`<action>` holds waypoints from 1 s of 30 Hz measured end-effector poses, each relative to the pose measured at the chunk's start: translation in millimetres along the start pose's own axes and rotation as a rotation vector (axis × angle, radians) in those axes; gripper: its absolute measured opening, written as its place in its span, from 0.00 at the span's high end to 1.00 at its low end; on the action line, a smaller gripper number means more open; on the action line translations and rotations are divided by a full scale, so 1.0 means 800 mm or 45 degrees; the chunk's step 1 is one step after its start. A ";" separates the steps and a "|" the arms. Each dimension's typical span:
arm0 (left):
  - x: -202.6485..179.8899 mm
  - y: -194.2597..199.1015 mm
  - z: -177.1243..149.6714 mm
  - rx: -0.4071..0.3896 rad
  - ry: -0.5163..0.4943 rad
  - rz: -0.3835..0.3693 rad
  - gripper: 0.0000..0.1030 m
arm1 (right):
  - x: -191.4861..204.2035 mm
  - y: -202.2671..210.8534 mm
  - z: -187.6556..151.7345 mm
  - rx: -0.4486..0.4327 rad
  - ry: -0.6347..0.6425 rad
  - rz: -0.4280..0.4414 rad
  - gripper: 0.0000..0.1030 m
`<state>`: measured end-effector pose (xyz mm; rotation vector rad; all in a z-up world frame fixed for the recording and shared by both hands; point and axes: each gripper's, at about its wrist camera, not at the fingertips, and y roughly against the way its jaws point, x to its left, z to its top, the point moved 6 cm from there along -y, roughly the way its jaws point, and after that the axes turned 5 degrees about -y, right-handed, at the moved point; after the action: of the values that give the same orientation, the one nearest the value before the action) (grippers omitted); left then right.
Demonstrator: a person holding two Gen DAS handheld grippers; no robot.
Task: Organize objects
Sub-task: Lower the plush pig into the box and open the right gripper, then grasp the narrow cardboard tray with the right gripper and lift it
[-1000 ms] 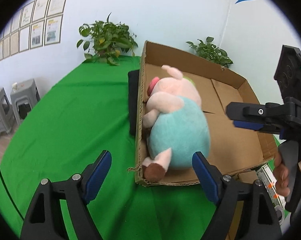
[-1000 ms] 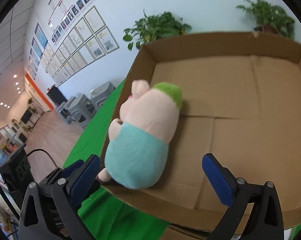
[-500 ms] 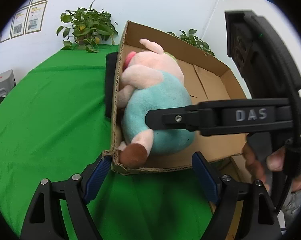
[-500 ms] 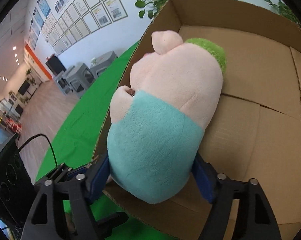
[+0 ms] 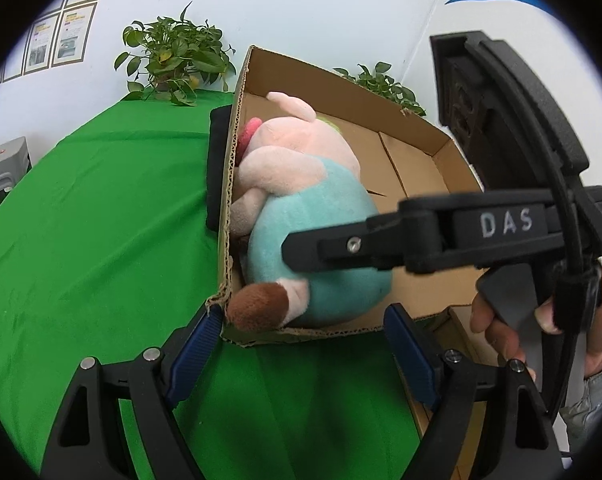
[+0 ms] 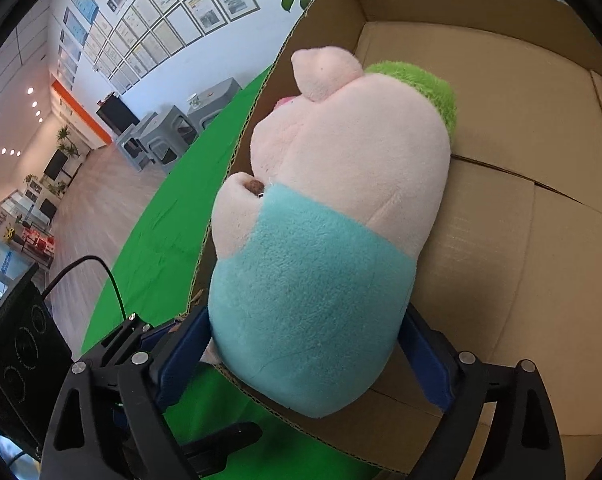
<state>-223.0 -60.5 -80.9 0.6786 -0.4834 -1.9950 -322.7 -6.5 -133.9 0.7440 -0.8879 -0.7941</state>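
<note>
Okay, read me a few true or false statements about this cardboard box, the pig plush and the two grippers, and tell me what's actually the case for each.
1. The pig plush lies inside the cardboard box. True.
2. The plush wears a red shirt. False: its body is teal.
3. The right gripper straddles the plush's lower body. True; its jaws are opening.
4. The left gripper holds the plush. False: it is open, empty, at the box's near corner.
5. The table cover is blue. False: it is green.

A green-clothed table (image 5: 93,248) carries a cardboard box (image 5: 341,88).
</note>
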 end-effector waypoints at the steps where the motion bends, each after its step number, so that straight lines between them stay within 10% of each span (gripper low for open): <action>1: -0.001 0.002 -0.001 0.002 -0.003 0.003 0.20 | 0.001 0.007 -0.001 -0.028 0.004 -0.007 0.10; 12: -0.039 0.108 0.018 -0.237 -0.061 0.478 0.19 | -0.034 0.173 -0.069 -0.547 0.010 -0.334 0.03; 21: -0.114 0.113 0.001 -0.211 -0.089 0.414 0.19 | -0.068 0.308 -0.178 -0.705 -0.040 -0.435 0.06; 27: -0.149 0.114 -0.011 -0.176 -0.068 0.322 0.23 | -0.099 0.349 -0.215 -0.711 -0.071 -0.491 0.33; 30: -0.172 0.110 -0.013 -0.161 -0.098 0.292 0.57 | -0.107 0.345 -0.220 -0.698 -0.090 -0.517 0.64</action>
<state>-103.2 17.3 -0.9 0.4483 -0.4551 -1.8225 -126.5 242.2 -15.2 0.4100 -0.5400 -1.3626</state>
